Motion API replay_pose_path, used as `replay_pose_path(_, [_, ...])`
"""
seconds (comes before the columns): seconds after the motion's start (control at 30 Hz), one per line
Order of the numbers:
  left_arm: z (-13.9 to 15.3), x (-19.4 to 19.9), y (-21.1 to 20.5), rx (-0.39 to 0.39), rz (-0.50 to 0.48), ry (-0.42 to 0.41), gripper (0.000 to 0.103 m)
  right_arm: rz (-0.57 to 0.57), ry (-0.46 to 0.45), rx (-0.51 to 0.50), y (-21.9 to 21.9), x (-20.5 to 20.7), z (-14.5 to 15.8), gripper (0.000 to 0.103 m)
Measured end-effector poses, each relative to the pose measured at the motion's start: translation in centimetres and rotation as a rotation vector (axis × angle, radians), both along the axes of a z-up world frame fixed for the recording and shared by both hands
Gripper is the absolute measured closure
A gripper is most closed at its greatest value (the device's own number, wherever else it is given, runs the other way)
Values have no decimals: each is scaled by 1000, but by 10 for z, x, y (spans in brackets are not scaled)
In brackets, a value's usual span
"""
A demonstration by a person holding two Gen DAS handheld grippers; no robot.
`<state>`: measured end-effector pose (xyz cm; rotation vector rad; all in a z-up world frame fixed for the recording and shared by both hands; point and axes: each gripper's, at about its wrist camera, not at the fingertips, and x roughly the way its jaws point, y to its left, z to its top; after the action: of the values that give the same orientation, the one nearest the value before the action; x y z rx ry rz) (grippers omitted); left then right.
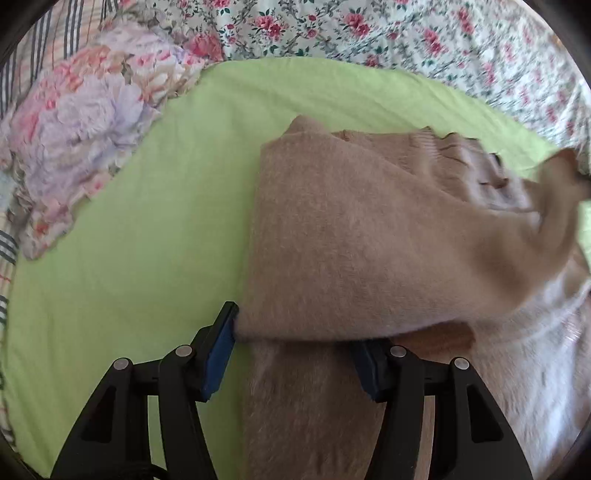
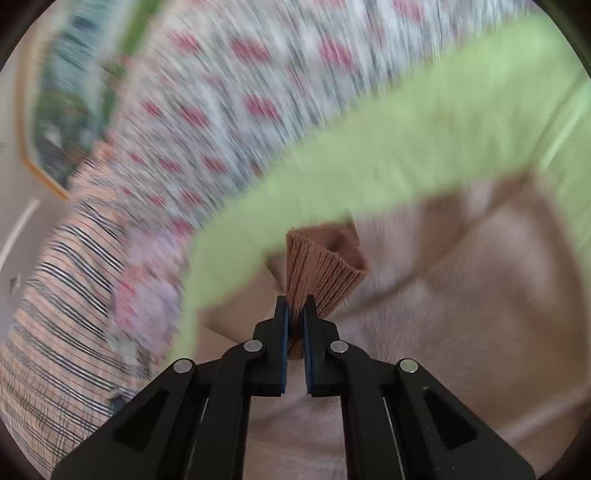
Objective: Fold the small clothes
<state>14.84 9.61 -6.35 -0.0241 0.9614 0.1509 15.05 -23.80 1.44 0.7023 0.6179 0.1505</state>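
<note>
A fuzzy beige sweater (image 1: 354,236) lies partly folded on a lime-green sheet (image 1: 140,236). My left gripper (image 1: 295,332) is open, its jaws wide apart, with the sweater's folded lower edge lying between and over them; its right pad is partly covered by the knit. In the right wrist view, my right gripper (image 2: 295,314) is shut on the sweater's ribbed brown cuff (image 2: 321,273) and holds it up over the beige body (image 2: 461,295). That view is motion-blurred.
A pastel floral pillow (image 1: 85,129) lies at the sheet's far left corner. A rose-print bedspread (image 1: 369,29) runs behind the sheet. A striped cloth (image 2: 66,295) is at the left, with a framed picture (image 2: 55,110) on the wall beyond.
</note>
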Motion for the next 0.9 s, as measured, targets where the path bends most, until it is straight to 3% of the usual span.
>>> replay_pose_path(0.1, [3,-3,-2,70,116,-28,45,-78,6,-59,-21,-30,8,95])
replay_pose_path(0.23, [1,-21,7,-17,238,-35,44,-90,168,-89,-38,-35,-37,95])
replay_pose_path(0.33, [-1,-26,9,-36,234,-35,44,-93,285,-58,-43,-33,-70,92])
replay_pose_path(0.4, [0,-29,17,-87,228,-34,44,-116,276,-4,-49,-41,-78,87])
replay_pose_path(0.47, [0,-27,31,-173,227,-32,44,-134,248,8,-52,-48,-78,62])
replay_pose_path(0.6, [-4,-25,61,-392,253,-38,44,-91,240,-33,-44,-42,-77,58])
replay_pose_path(0.63, [-3,-26,63,-413,231,-30,44,-73,245,-46,-41,-42,-76,58])
replay_pose_path(0.73, [1,-29,56,-363,118,20,46,-43,242,-82,-33,-38,-73,58])
replay_pose_path(0.77, [4,-35,54,-379,64,29,46,-43,237,-97,-33,-39,-70,58])
replay_pose_path(0.9, [23,-39,55,-407,-28,2,45,-68,203,-199,-39,-45,-58,56])
